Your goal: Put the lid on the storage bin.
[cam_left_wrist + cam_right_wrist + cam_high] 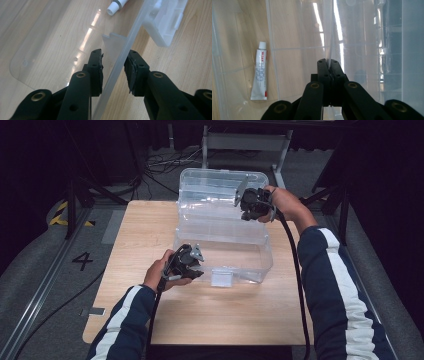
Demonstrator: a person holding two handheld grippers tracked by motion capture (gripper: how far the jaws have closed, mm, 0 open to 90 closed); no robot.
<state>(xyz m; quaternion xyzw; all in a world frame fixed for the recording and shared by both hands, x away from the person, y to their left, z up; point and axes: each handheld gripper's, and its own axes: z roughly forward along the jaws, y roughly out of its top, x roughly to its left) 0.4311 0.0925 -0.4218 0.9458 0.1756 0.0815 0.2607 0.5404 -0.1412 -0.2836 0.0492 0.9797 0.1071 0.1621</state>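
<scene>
Dark curtains and a grey floor with loose cables surround a light wooden desk (150, 315), and on it stands the landmark, a clear plastic storage box (225, 255) with its hinged lid (215, 187) raised upright at the far side.

Inside the box, flat on its transparent bottom, lies a small white tube (259, 75) with a white cap and red print; the right gripper view shows it well to the left of the jaws, cap pointing away from the camera. In the left gripper view the capped end of the tube (116, 6) shows beyond the box's near wall. A white latch (221, 278) sits on the outside of the box's front wall, facing the person.

At the box's front left corner, the left hand-held gripper (192, 265) straddles the rim: its jaws stand partly open, one pad inside the wall and one outside. The inner pad is clear of the plastic; whether the outer pad touches it I cannot tell.

At the top right edge of the raised lid, the right hand-held gripper (248, 202) is clamped fully together on the lid's thin clear edge, which passes between the two black pads in its own view. The person's hand (285, 202) holds it beside the lid, sleeve dark with a white stripe, and a black cable trails from it across the desk to the right of the box.
</scene>
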